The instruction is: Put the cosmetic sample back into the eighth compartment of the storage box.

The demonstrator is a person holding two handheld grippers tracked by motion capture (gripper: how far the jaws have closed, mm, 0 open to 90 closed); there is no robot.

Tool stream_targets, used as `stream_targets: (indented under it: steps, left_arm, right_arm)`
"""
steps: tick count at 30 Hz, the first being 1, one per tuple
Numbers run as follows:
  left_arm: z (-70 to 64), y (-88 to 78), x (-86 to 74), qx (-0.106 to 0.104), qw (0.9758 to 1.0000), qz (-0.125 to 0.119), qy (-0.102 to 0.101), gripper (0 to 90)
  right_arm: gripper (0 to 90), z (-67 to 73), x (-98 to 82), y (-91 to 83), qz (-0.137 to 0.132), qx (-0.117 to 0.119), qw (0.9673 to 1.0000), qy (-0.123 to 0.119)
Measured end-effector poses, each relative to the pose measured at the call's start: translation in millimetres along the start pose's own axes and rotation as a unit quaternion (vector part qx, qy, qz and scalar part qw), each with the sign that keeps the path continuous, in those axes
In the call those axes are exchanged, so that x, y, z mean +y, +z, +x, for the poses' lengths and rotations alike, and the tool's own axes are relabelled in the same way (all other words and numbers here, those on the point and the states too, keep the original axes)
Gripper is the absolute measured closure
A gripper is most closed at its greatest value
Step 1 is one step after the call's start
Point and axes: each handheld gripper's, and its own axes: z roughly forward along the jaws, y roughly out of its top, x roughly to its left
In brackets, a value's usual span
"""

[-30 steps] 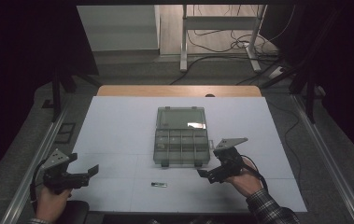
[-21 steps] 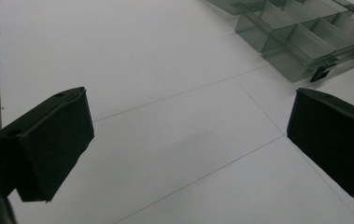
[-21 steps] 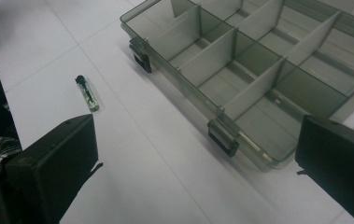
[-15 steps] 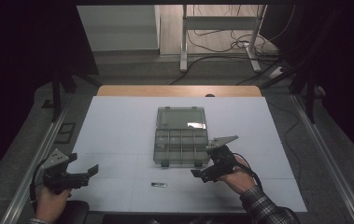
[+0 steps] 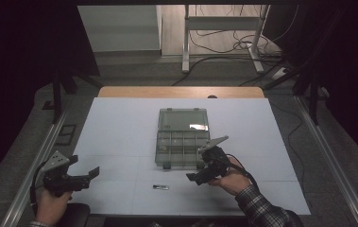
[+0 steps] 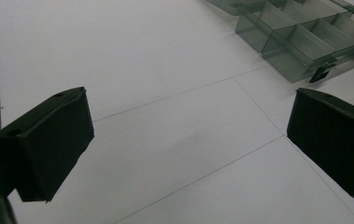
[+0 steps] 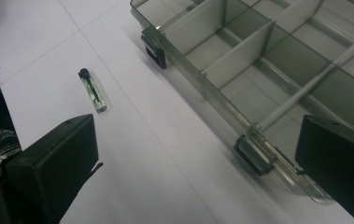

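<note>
A clear compartment box lies open mid-table, its lid folded flat behind it and its compartments empty. A small glass vial with a black cap rests on the white tabletop just in front of the box. My right gripper hovers open at the box's front right corner, to the right of the vial. In the right gripper view the vial lies up and to the left of the wide jaws, and the box's front wall crosses between them. My left gripper is open and empty at the front left.
The white table sheet is bare to the left of the box. In the left gripper view the box's corner lies far off at the top right. Metal rails run along both table sides, and cables lie on the floor behind.
My right gripper has moved left and slightly forward along the box's front edge, toward the vial, and tilted down. The left gripper has stayed put.
</note>
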Motion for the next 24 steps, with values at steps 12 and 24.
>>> stream_targets:
  steps: [12, 24]
  left_arm:
    - [0.0, 0.0, 0.0, 0.000, 1.0000, 0.000, 0.000, 1.1]
    - [0.9, -0.1, -0.2, -0.003, 1.0000, -0.001, -0.004, 1.1]
  right_arm:
    - [6.7, 12.8, 12.1, 17.9, 0.036, 0.004, 0.9990, -0.027]
    - [37.6, 29.3, 21.5, 40.2, 0.067, 0.033, 0.9948, -0.069]
